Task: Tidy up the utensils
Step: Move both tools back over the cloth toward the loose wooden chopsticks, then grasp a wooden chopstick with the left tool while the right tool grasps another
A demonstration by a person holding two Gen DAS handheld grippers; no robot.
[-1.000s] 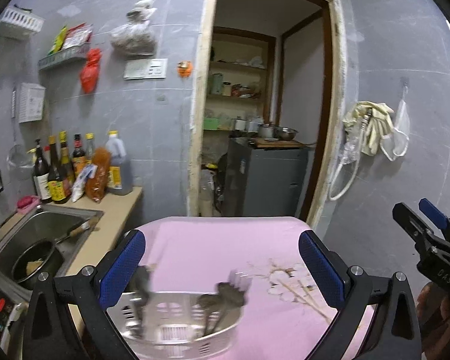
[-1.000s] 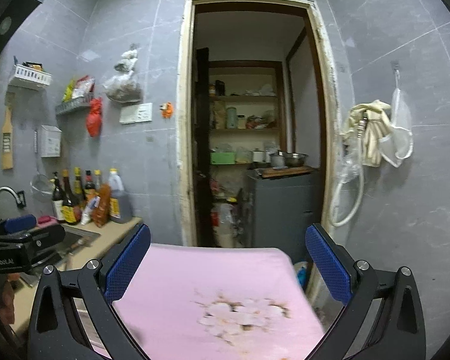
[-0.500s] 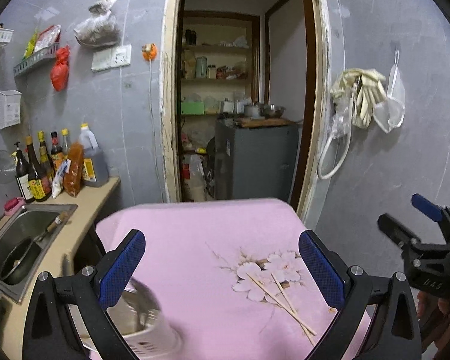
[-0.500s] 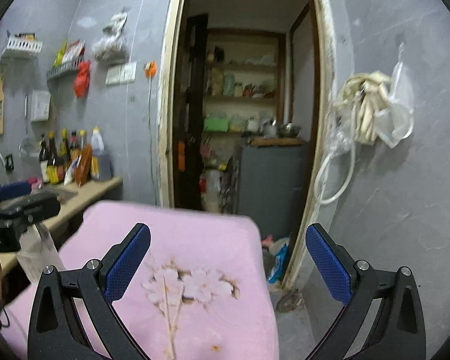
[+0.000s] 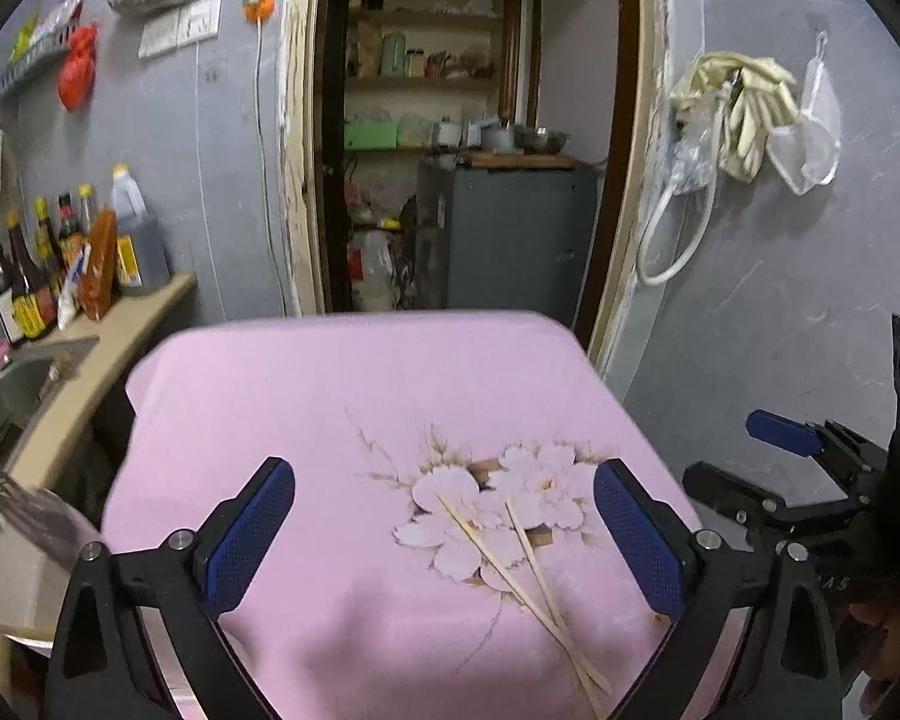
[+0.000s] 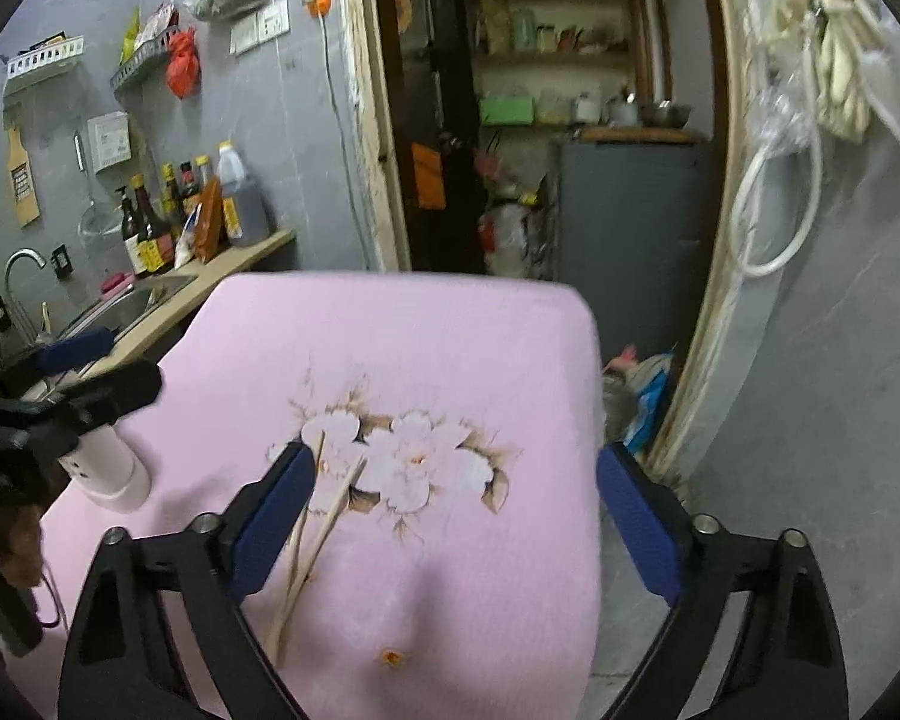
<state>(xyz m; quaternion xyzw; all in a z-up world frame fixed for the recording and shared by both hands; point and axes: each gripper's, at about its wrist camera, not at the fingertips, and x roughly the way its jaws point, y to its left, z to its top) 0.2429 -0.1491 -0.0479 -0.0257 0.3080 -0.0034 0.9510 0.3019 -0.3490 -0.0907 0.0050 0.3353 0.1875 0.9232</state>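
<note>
Two wooden chopsticks lie crossed on the flower print of the pink tablecloth. They also show in the right wrist view, just beside my right gripper's left finger. My left gripper is open and empty above the cloth, the chopsticks between its fingers. My right gripper is open and empty too. A white utensil holder with metal utensils is blurred at the left edge; it also shows in the right wrist view.
A counter with a sink and sauce bottles runs along the left. An open doorway with a grey cabinet is behind the table. A hose and gloves hang on the right wall.
Both grippers have tilted down and swung right over the table. The chopsticks have come into view between the left fingers. The utensil holder has slid to the left edge of the left wrist view.
</note>
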